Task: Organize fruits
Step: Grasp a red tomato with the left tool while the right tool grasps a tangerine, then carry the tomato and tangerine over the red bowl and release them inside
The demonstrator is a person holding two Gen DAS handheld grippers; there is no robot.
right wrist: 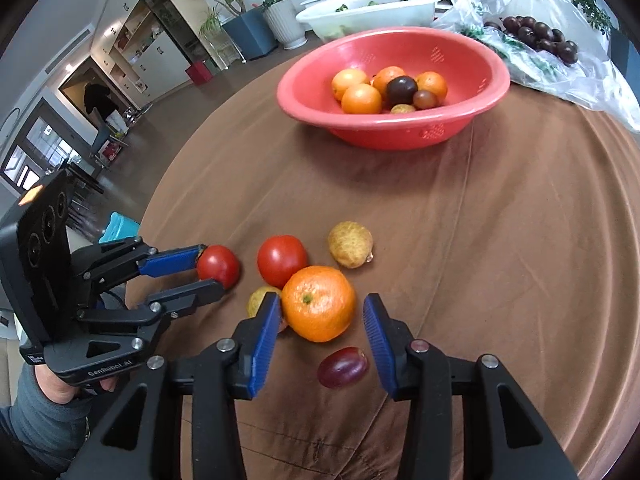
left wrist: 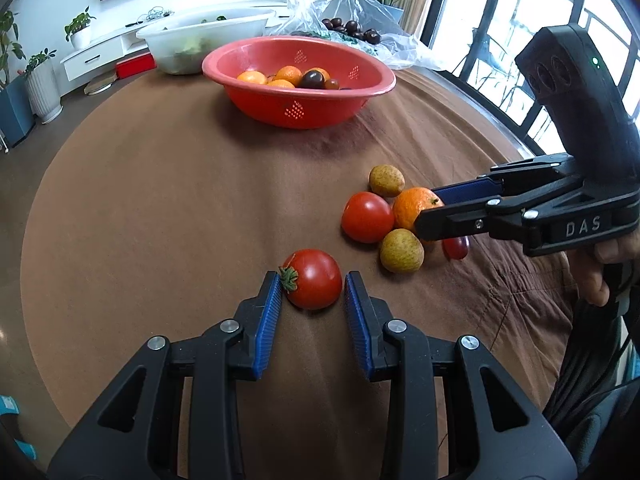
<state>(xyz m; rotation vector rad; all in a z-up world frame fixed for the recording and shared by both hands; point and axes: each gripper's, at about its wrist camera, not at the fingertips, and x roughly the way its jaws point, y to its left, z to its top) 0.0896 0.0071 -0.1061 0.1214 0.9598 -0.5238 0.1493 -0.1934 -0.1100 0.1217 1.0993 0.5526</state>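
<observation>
A small red tomato (left wrist: 314, 280) lies on the brown cloth with my left gripper (left wrist: 312, 276) shut on it, both blue pads against its sides. To the right lie a second tomato (left wrist: 367, 217), two yellow-brown speckled fruits (left wrist: 386, 180) (left wrist: 401, 250), a red grape (right wrist: 343, 366) and a mandarin (right wrist: 320, 304). My right gripper (right wrist: 320, 300) is open around the mandarin. Its left pad touches the fruit and its right pad stands a little off. The red colander bowl (right wrist: 312, 112) further back holds several mandarins and dark fruits.
A white basin (left wrist: 200, 36) and a clear plastic bag (left wrist: 320, 4) with dark round fruits stand behind the bowl. The round table's edge curves close on the left. A hand (left wrist: 600, 276) holds the right gripper's handle.
</observation>
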